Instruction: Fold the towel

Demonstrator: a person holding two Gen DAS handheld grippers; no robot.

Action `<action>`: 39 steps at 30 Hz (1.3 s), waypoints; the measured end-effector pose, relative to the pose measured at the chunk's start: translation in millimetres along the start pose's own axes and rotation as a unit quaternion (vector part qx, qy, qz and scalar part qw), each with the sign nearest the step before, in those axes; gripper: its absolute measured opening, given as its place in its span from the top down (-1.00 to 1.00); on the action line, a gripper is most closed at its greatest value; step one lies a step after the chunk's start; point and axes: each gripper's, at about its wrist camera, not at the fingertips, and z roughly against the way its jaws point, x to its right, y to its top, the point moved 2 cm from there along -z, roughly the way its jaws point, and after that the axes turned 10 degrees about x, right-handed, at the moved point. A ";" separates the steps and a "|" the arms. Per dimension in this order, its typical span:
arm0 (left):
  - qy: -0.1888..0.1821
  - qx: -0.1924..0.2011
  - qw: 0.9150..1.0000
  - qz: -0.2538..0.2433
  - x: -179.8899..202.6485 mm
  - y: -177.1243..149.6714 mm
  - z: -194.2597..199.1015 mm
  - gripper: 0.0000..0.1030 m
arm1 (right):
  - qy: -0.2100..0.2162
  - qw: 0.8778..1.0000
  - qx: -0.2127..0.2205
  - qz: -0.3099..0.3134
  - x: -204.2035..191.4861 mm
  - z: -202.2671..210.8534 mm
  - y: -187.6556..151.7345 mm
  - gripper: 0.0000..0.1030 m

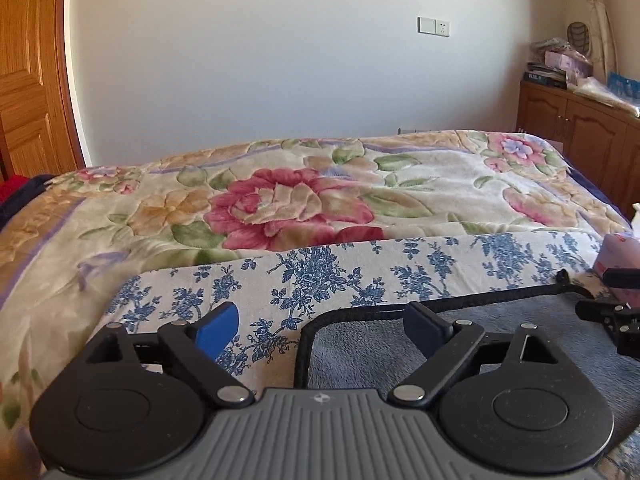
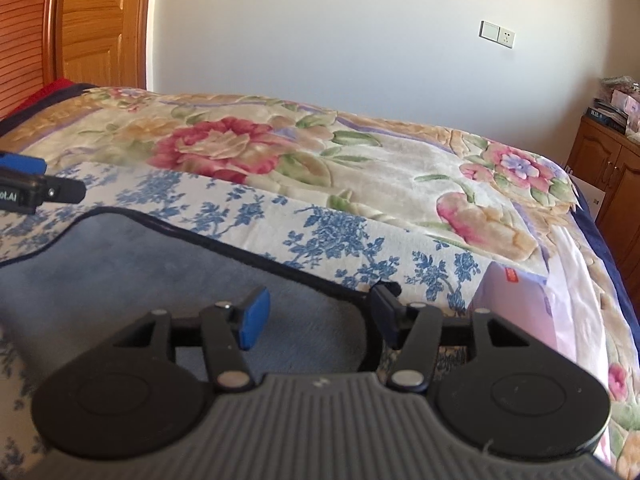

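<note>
A grey-blue fleecy towel (image 1: 500,344) with a black bound edge lies flat on a blue-flowered white cloth (image 1: 332,272) on the bed. My left gripper (image 1: 320,326) is open, low over the towel's far left corner, with that corner between its fingers. In the right wrist view the towel (image 2: 152,276) fills the near left. My right gripper (image 2: 320,312) is open over the towel's far right corner. The left gripper's tip (image 2: 24,184) shows at the left edge there, and the right gripper (image 1: 616,320) shows at the right edge of the left wrist view.
The bed carries a thick floral blanket (image 1: 280,200) beyond the cloth. A wooden door (image 1: 28,80) stands at the left, a wooden cabinet (image 1: 576,124) with piled items at the right. A white wall with a socket (image 1: 434,26) is behind.
</note>
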 end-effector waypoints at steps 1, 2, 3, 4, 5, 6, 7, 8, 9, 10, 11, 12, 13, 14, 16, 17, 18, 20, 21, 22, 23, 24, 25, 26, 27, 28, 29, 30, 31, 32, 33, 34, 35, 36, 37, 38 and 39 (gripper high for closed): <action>0.000 0.001 1.000 0.000 0.5 1.6 5.1 -0.83 | 0.001 1.000 0.001 -0.004 -1.2 4.8 0.3 -0.11; 0.002 0.001 1.000 -0.001 1.2 3.1 10.0 -0.84 | 0.003 1.000 0.002 -0.007 -2.2 8.8 1.1 -0.11; 0.003 0.000 1.000 -0.002 1.9 4.7 14.5 -0.84 | 0.005 1.000 0.004 -0.008 -3.6 13.6 1.9 -0.11; 0.002 -0.001 1.000 -0.003 2.7 6.1 19.0 -0.84 | 0.005 1.000 0.006 -0.008 -5.4 18.6 2.7 -0.11; 0.001 -0.001 1.000 -0.005 3.5 7.7 23.8 -0.84 | 0.005 1.000 0.007 -0.008 -6.4 23.1 3.7 -0.11; 0.001 -0.001 1.000 -0.007 4.6 9.3 28.9 -0.84 | 0.005 1.000 0.009 -0.011 -6.9 27.8 4.9 -0.12; 0.002 0.001 1.000 -0.010 5.5 11.2 34.1 -0.84 | 0.006 1.000 0.010 -0.015 -7.1 32.5 6.3 -0.12; 0.002 0.003 1.000 -0.012 6.3 13.2 39.5 -0.84 | 0.006 1.000 0.011 -0.017 -7.5 36.9 7.0 -0.12; 0.001 0.004 1.000 -0.013 6.9 15.0 44.8 -0.84 | 0.005 1.000 0.014 -0.018 -8.0 41.9 8.3 -0.12; 0.001 0.006 1.000 -0.014 7.6 16.8 50.3 -0.85 | 0.005 1.000 0.016 -0.018 -8.5 46.3 9.5 -0.12; 0.000 0.006 1.000 -0.015 8.4 18.6 55.7 -0.85 | 0.004 1.000 0.017 -0.018 -9.0 50.9 11.0 -0.12; -0.001 0.007 1.000 -0.016 9.3 20.0 61.1 -0.86 | 0.004 1.000 0.019 -0.018 -9.4 55.6 12.2 -0.13; -0.003 0.007 1.000 -0.018 10.1 21.6 66.6 -0.86 | 0.004 1.000 0.020 -0.018 -9.8 60.4 13.5 -0.14; -0.005 0.006 1.000 -0.019 11.1 23.0 72.1 -0.86 | 0.003 1.000 0.023 -0.019 -10.1 64.8 15.2 -0.16; -0.005 0.006 1.000 -0.021 13.3 25.4 83.0 -0.86 | 0.003 0.999 0.027 -0.022 -9.9 73.6 19.1 -0.17; -0.005 0.007 1.000 -0.023 14.5 26.7 88.2 -0.86 | 0.004 0.999 0.030 -0.024 -9.9 78.3 21.0 -0.17; -0.006 0.009 1.000 -0.023 15.7 27.8 93.7 -0.86 | 0.005 0.999 0.033 -0.025 -10.2 82.6 22.8 -0.18; -0.008 0.010 1.000 -0.024 18.9 29.8 104.4 -0.86 | 0.004 0.999 0.039 -0.026 -11.3 91.7 25.7 -0.19; -0.008 0.011 1.000 -0.024 20.2 30.9 109.6 -0.86 | 0.004 0.999 0.042 -0.028 -11.5 96.2 27.2 -0.19; -0.008 0.012 1.000 -0.023 21.4 32.2 114.4 -0.86 | 0.004 0.999 0.044 -0.030 -11.9 100.9 28.4 -0.20; -0.010 0.013 1.000 -0.022 22.5 33.6 119.4 -0.86 | 0.004 0.998 0.045 -0.032 -12.4 105.2 29.8 -0.20; -0.011 0.015 1.000 -0.021 23.4 35.1 124.4 -0.87 | 0.003 0.998 0.047 -0.031 -12.7 109.7 31.2 -0.20; -0.011 0.017 1.000 -0.021 24.7 37.0 129.1 -0.89 | 0.003 0.998 0.049 -0.031 -13.0 113.9 33.0 -0.21; -0.011 0.020 1.000 -0.020 25.6 38.7 134.0 -0.91 | 0.003 0.998 0.051 -0.030 -13.5 118.9 34.5 -0.22; -0.010 0.022 0.999 -0.020 26.8 40.3 139.0 -0.94 | 0.002 0.998 0.053 -0.030 -13.8 123.1 36.3 -0.26; -0.011 0.025 0.999 -0.020 27.7 41.8 143.9 -0.96 | 0.001 0.998 0.055 -0.031 -13.6 127.3 37.4 -0.27; -0.011 0.027 0.999 -0.019 28.7 43.0 148.9 -0.96 | -0.001 0.998 0.057 -0.034 -13.2 132.0 38.4 -0.32; -0.011 0.029 0.999 -0.019 29.7 44.3 153.7 -0.99 | -0.002 0.998 0.058 -0.037 -12.9 136.4 38.9 -0.41; -0.007 0.032 0.999 -0.019 30.6 45.1 158.9 -1.00 | -0.003 0.997 0.059 -0.040 -13.1 141.2 38.6 -0.47; -0.001 0.036 0.999 -0.020 31.4 45.7 164.2 -1.00 | -0.004 0.997 0.059 -0.043 -13.3 145.5 38.3 -0.54; 0.001 0.037 0.999 -0.019 31.9 46.2 169.1 -1.00 | -0.005 0.997 0.061 -0.045 -13.5 150.5 37.7 -0.58; 0.000 0.037 0.999 -0.017 32.5 46.5 174.4 -1.00 | -0.007 0.997 0.062 -0.046 -13.9 155.5 37.3 -0.61; 0.000 0.038 0.999 -0.016 33.0 46.9 179.7 -1.00 | -0.009 0.997 0.063 -0.046 -14.5 160.8 37.0 -0.67; 0.001 0.040 0.999 -0.016 33.7 47.1 185.2 -1.00 | -0.010 0.997 0.065 -0.048 -14.5 165.5 36.7 -0.72; 0.002 0.041 0.999 -0.017 34.6 47.4 190.3 -1.00 | -0.011 0.996 0.067 -0.051 -14.2 170.2 36.5 -0.73; 0.003 0.041 0.999 -0.019 35.7 48.0 194.8 -1.00 | -0.011 0.996 0.067 -0.054 -14.0 174.8 36.4 -0.73; 0.002 0.041 0.999 -0.021 36.7 48.6 199.0 -1.00 | -0.012 0.996 0.067 -0.057 -13.8 178.7 36.3 -0.74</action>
